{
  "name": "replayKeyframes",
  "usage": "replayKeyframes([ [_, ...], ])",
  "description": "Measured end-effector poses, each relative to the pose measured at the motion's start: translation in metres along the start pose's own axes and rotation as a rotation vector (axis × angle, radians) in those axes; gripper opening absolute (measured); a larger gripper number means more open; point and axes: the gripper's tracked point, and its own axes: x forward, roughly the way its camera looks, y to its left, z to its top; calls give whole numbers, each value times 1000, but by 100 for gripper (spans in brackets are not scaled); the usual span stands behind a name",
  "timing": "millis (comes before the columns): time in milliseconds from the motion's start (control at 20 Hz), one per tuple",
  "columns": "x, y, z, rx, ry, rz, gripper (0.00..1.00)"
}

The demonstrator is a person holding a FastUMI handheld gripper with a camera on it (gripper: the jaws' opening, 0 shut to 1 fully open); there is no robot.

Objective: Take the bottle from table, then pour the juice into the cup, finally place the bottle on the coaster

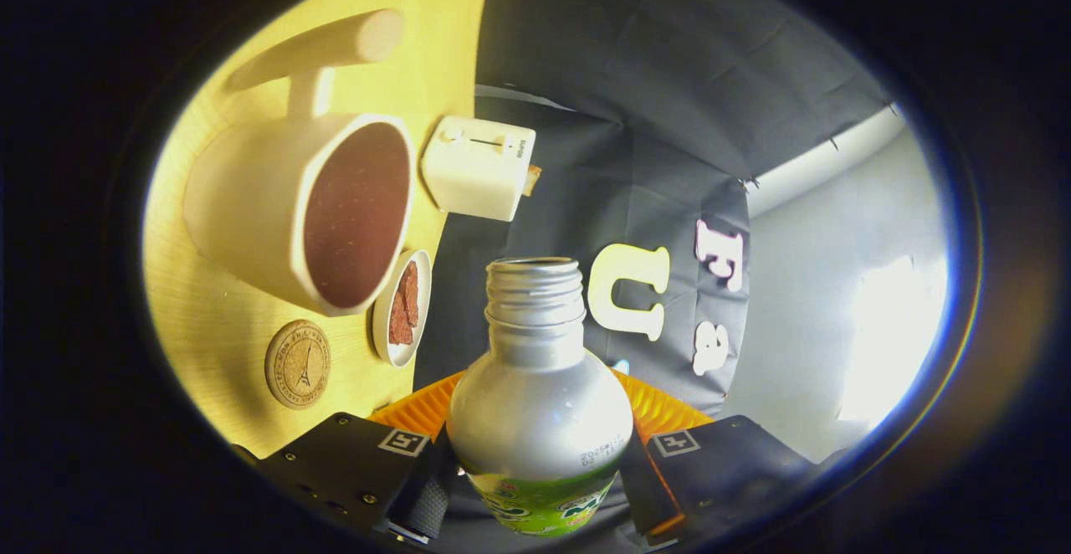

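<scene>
I have the gripper (540,474) clamped on the uncapped bottle (540,407); cup (314,207) beyond it, coaster (298,364) just beside the cup.

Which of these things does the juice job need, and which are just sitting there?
Needed for the job:
bottle, open-topped, gripped between the fingers of the hand-held gripper
cup
coaster

Just lying about:
white toaster
small dish of reddish-brown pieces, beside the cup
</scene>
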Motion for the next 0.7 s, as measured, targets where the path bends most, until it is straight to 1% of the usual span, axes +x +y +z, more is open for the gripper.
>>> replayKeyframes([
  [150, -1, 2, -2, 132, 23, 37, 81],
  [300, -7, -1, -4, 206, 29, 40, 81],
  [500, -9, 3, -9, 309, 56, 69, 82],
  [700, -12, 3, -19, 516, 100, 107, 81],
])
